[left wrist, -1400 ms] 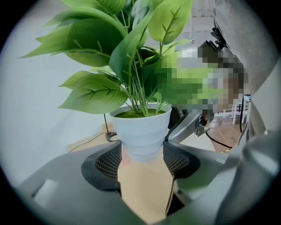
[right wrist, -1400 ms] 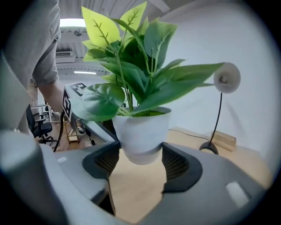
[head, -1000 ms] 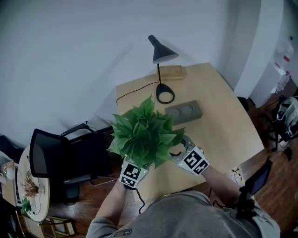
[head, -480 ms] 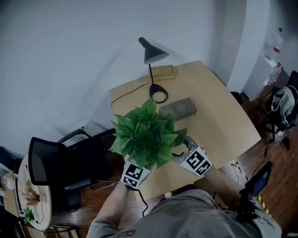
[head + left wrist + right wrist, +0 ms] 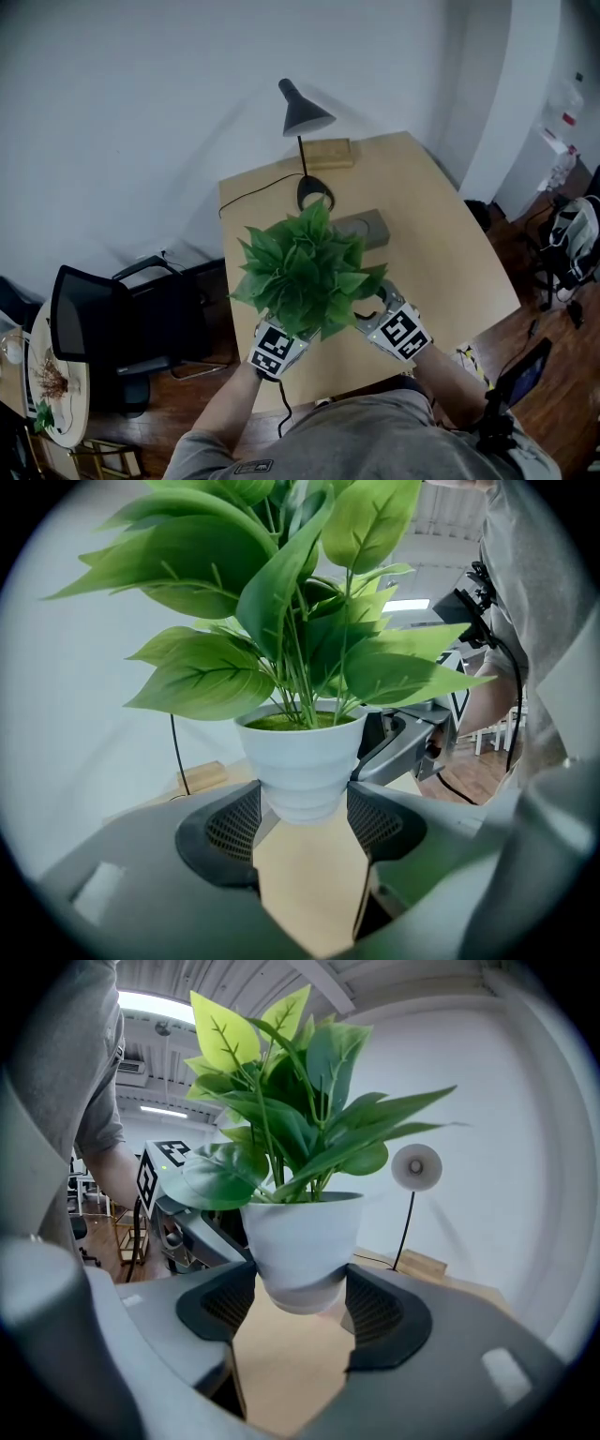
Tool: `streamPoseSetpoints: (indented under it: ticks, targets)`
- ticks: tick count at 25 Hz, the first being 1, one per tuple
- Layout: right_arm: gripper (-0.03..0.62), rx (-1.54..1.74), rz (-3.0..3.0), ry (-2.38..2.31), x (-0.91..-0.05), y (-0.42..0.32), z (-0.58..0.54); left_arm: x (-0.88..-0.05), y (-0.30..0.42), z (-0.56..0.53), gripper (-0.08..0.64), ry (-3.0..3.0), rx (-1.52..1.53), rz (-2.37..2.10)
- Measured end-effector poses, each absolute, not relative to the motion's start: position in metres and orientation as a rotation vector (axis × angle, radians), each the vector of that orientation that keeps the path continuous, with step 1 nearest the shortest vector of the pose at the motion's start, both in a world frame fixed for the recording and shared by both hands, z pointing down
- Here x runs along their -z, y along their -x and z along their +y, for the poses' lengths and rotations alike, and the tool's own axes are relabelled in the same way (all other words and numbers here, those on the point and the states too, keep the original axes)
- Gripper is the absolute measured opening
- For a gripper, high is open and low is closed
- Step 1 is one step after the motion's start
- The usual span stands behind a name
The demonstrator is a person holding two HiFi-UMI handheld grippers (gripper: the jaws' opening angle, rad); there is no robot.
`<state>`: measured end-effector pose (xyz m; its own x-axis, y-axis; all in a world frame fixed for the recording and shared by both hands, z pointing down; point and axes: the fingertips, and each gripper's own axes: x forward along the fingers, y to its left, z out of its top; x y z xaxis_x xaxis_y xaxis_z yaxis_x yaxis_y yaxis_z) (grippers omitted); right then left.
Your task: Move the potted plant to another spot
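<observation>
Two-gripper hold. Pressing both pads of the left gripper [image 5: 305, 803] against the flanks of the white ribbed pot [image 5: 302, 757], low on its body, with the jaws standing wide around it. Pressing both pads of the right gripper [image 5: 300, 1288] against the same pot from the opposite side, again low and wide. Holding the potted plant [image 5: 307, 272] between the two, with its base hanging just above the tabletop and a slight lean visible in the right gripper view. Holding it over the near left part of the light wooden table [image 5: 450, 253], close in front of the grey-shirted torso. Hiding both sets of fingertips under the leaves in the head view and showing only the marker cubes there. Lying just beyond the plant: a grey block [image 5: 367, 225] with round recesses. Standing farther back: a black desk lamp [image 5: 302, 112], then a wooden block [image 5: 323, 153] at the table's far edge by the wall.
</observation>
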<state>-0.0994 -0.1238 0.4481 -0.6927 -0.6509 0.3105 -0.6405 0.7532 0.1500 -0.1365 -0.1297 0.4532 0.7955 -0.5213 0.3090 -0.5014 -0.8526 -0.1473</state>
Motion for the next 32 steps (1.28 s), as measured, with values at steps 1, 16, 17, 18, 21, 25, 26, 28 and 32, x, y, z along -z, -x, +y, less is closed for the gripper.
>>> streamPoseSetpoints:
  ticks: [1, 16, 17, 18, 21, 25, 26, 28, 32]
  targets:
    - [0.311, 0.047, -2.614, -0.985, -0.449, 0.089, -0.128, -0.454, 0.126, -0.134, 0.282, 2.918, 0.532, 0.845]
    - [0.31, 0.056, -2.709, -0.763, -0.461, -0.064, -0.178, -0.465, -0.026, -0.177, 0.281, 2.86, 0.572, 1.104]
    - [0.31, 0.054, -2.711, -0.747, -0.463, -0.07, -0.179, -0.467, -0.033, -0.177, 0.281, 2.863, 0.577, 1.119]
    - [0.31, 0.053, -2.712, -0.732, -0.465, -0.076, -0.179, -0.469, -0.039, -0.177, 0.281, 2.865, 0.581, 1.133]
    - [0.31, 0.039, -2.712, -0.698, -0.473, -0.094, -0.18, -0.477, -0.057, -0.177, 0.281, 2.868, 0.598, 1.168]
    - [0.31, -0.001, -2.702, -0.683, -0.487, -0.112, -0.181, -0.492, -0.075, -0.177, 0.281, 2.881, 0.622, 1.176]
    - [0.31, -0.012, -2.695, -0.684, -0.492, -0.115, -0.18, -0.496, -0.079, -0.176, 0.281, 2.888, 0.628, 1.176]
    - [0.31, -0.029, -2.682, -0.688, -0.501, -0.122, -0.181, -0.505, -0.085, -0.178, 0.281, 2.898, 0.638, 1.177]
    - [0.31, -0.055, -2.652, -0.697, -0.519, -0.13, -0.191, -0.529, -0.09, -0.187, 0.281, 2.916, 0.663, 1.172]
